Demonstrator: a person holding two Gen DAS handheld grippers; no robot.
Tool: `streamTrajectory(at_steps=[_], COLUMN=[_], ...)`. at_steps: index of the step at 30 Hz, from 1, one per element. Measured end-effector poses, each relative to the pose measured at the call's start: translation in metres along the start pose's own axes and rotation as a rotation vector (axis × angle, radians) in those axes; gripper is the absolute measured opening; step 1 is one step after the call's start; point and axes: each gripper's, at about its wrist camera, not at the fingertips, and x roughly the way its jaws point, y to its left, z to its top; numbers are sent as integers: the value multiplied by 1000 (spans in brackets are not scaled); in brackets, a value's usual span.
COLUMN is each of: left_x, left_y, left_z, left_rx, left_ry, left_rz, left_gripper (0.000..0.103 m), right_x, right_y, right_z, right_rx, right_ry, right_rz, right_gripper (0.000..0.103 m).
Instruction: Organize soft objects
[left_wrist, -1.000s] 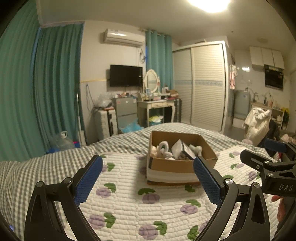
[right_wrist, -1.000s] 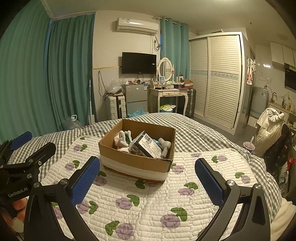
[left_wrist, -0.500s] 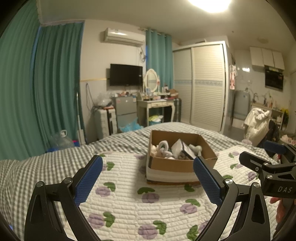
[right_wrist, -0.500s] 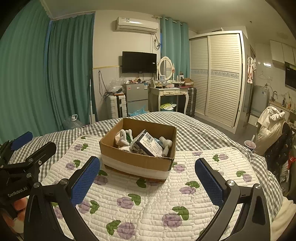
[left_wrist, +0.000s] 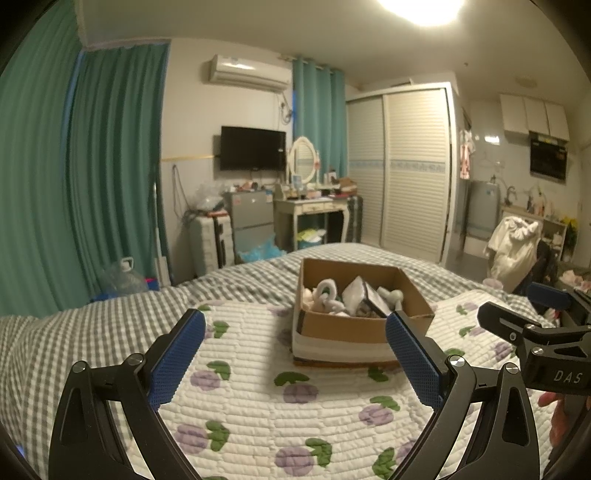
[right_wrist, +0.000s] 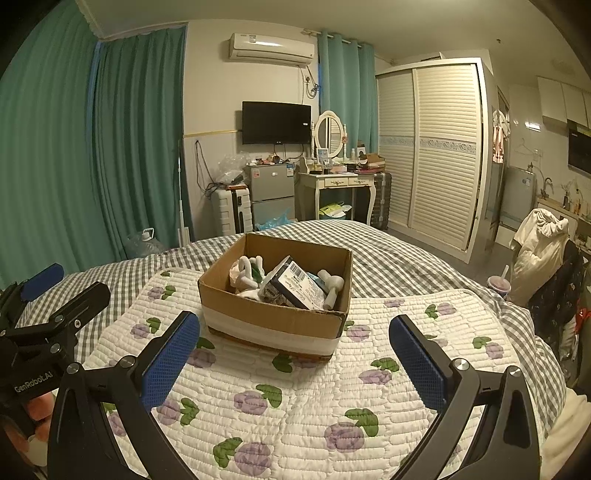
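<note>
An open cardboard box (left_wrist: 347, 326) (right_wrist: 273, 314) stands on the quilted flower-print cover of the bed. Inside lie white soft toys (left_wrist: 327, 295) (right_wrist: 247, 271) and a dark wrapped packet (right_wrist: 295, 288) (left_wrist: 369, 299). My left gripper (left_wrist: 295, 350) hovers over the quilt just short of the box, open and empty. My right gripper (right_wrist: 295, 354) is also open and empty, near the box's front corner. Each gripper shows at the edge of the other's view: the right one (left_wrist: 532, 332), the left one (right_wrist: 48, 314).
The quilt (right_wrist: 295, 406) lies over a grey checked sheet (left_wrist: 74, 339). Beyond the bed are green curtains (left_wrist: 110, 184), a suitcase (right_wrist: 232, 214), a small fridge (right_wrist: 271, 195), a dressing table (right_wrist: 340, 184) and a louvred wardrobe (right_wrist: 436, 147). Clothes hang over a chair (right_wrist: 543, 254) at right.
Both grippers have drifted slightly forward and lower toward the box, which looks a bit nearer in the right wrist view. Both stay open; nothing was picked up.
</note>
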Motion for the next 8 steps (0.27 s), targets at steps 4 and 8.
streamTrajectory(at_steps=[4,8], left_x=[0,2], left_y=[0,0], left_z=[-1,-1], left_rx=[-2,-6], left_ry=[-3,5], left_rz=[0,-5], left_gripper=[100,100], right_x=[1,2], right_y=[-1,-2], right_z=[-1,-1], right_rx=[3,8], right_ry=[9,12], right_rz=[2,-1], right_gripper=[103,103])
